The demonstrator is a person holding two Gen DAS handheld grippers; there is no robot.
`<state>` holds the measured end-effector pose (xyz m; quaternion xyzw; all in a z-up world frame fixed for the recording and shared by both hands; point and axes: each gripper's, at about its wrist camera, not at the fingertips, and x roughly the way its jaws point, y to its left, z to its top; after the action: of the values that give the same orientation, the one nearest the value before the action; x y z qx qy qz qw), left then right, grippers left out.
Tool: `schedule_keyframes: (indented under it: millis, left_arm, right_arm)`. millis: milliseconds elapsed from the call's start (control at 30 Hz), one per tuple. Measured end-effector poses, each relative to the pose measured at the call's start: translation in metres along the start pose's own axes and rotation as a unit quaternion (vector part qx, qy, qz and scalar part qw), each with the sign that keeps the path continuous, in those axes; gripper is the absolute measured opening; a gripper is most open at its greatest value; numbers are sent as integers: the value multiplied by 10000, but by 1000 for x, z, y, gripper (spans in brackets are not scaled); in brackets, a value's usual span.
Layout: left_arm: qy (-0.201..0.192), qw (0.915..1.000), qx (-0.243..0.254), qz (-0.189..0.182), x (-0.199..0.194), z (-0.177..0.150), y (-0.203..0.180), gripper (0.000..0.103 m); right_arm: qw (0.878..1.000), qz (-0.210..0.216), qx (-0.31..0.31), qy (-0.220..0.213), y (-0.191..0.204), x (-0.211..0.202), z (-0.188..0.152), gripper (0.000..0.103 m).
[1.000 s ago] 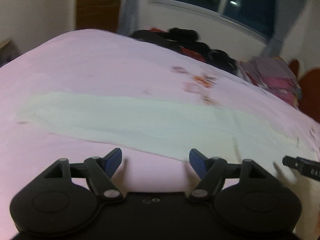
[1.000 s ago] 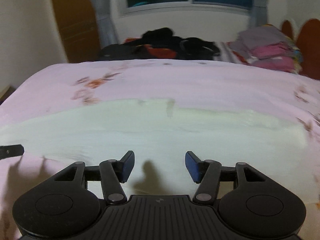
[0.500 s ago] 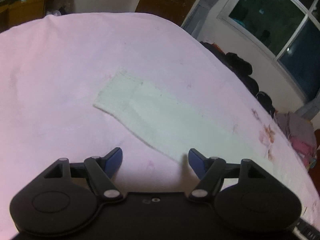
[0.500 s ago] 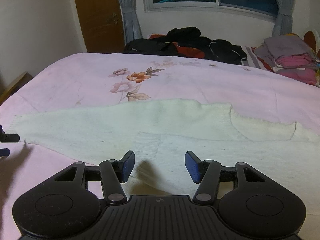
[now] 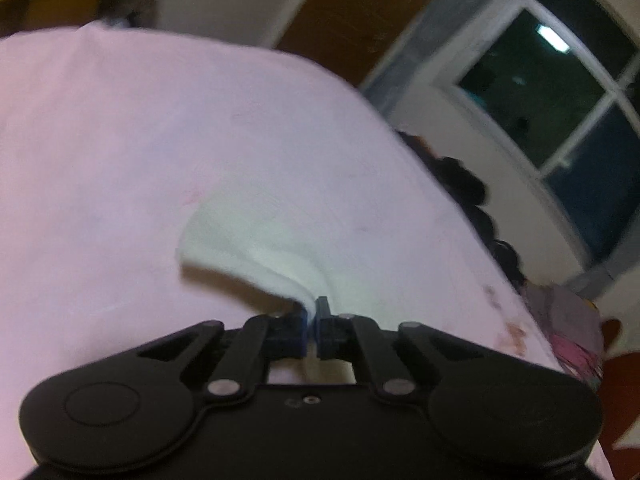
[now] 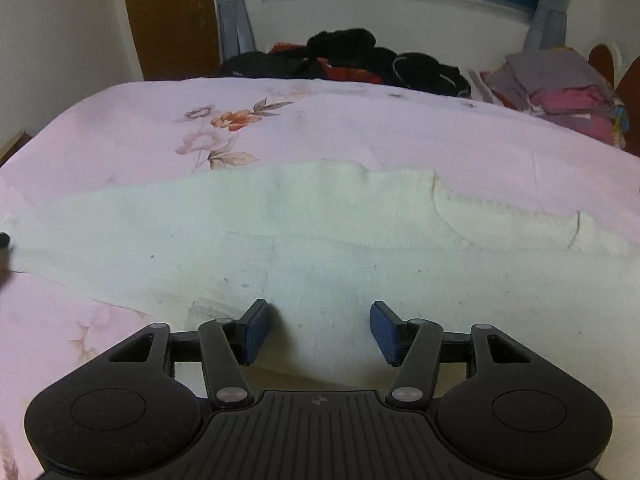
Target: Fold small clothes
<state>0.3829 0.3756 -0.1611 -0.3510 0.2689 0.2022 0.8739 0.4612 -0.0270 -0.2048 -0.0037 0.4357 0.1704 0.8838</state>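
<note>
A pale cream knitted garment point(image 6: 320, 240) lies spread across the pink bedsheet point(image 6: 360, 132). In the left wrist view my left gripper point(image 5: 311, 322) is shut on the edge of the garment's sleeve end point(image 5: 256, 240), which lifts off the sheet in a curl. In the right wrist view my right gripper point(image 6: 319, 330) is open, just above the garment's near edge, holding nothing. A bit of the left gripper point(image 6: 4, 240) shows at the far left edge of that view.
A heap of dark clothes point(image 6: 352, 60) lies at the far side of the bed under the window. A stack of folded purple and pink clothes point(image 6: 560, 88) sits at the far right. A wooden door point(image 6: 168, 20) stands at the back left.
My left gripper has swung to the garment's left end and shut on the sleeve edge, lifting it. My right gripper has stayed open and moved slightly closer to the garment.
</note>
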Motion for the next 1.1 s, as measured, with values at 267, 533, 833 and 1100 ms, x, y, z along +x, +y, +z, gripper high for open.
schedule_keyframes:
  millis: [267,533,833,1100]
  left_arm:
    - [70,9837,1149,-1381,-35,-15,-110,3]
    - [877,9387,2070,-2614,-46,-111,-238,3]
    - [2018,9014,2927,-2472,-14,-229,-283,32]
    - [1455,9048,3326,-2225,-45,-215,-252,71]
  right_arm:
    - [9996,84,195,-180,-13,-16,3,56]
    - [9958,-130,704,-568,-75,-70,-4,56]
    - [9906,-453,1185,-503,-146,-112,-39,57]
    - [9897,36,1314,-574,-148,-119,-42,57]
